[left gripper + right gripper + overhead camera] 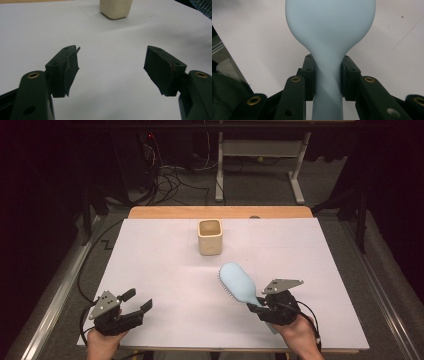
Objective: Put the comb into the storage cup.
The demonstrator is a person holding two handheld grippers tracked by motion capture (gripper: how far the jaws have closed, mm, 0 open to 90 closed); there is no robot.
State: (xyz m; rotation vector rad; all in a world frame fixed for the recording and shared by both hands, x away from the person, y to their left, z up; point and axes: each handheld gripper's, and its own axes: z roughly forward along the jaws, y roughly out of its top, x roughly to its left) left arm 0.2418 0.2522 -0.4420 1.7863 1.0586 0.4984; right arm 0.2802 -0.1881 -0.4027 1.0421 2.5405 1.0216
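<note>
The pale blue hairbrush (pixel 239 283) is clamped by its handle between the jaws of the right gripper (pixel 256 307), as the right gripper view confirms: both black pads are pressed against the narrow neck of the handle (pixel 328 82), and the broad head swells straight out beyond the jaw tips. The brush's long axis is therefore carried in line with the jaws, its head pointed forward and toward the person's left, with the bristles seen along the left edge in the high view. The cream square cup (pixel 210 236) stands ahead of the brush head, apart from it, near the far middle of the white counter (pixel 160 270); it is judged the likely place for the brush, so the handle end, now behind the jaws, may have to be tipped toward the cup's open mouth. The left gripper (pixel 139 300) is held low at the near left corner, well apart from both things, its jaws spread wide with nothing between them. The right hand is much the nearer to the cup.
</note>
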